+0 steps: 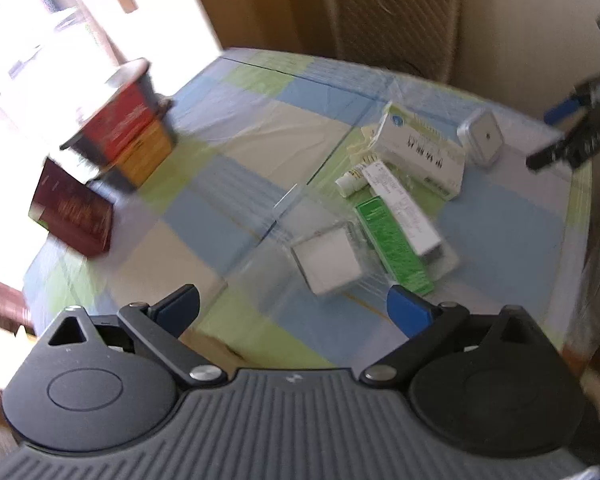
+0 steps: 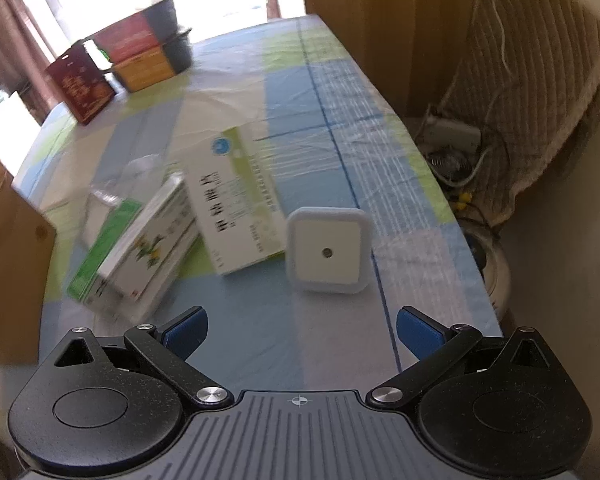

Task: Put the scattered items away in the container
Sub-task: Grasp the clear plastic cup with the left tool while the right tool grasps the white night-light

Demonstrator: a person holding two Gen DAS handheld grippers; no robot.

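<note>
A clear plastic container (image 1: 286, 200) on the checked tablecloth holds a white square box (image 1: 328, 258), a green box (image 1: 394, 240), a long white box (image 1: 404, 208) and a small bottle (image 1: 350, 180). A white and green medicine box (image 1: 420, 152) lies at its far side, and a white square night light (image 1: 482, 138) stands beyond that. My left gripper (image 1: 294, 310) hangs open just in front of the container, holding nothing. My right gripper (image 2: 302, 332) is open and empty, a short way before the night light (image 2: 326, 252) and right of the medicine box (image 2: 236, 196). It also shows blurred at the far right of the left wrist view.
Stacked red and orange boxes (image 1: 134, 132) lean on a dark pot (image 2: 172, 32) at the table's far left, with a dark red box (image 1: 74, 208) beside them. A padded chair (image 2: 540, 92) and a power strip (image 2: 452, 134) lie past the table's right edge (image 2: 432, 168).
</note>
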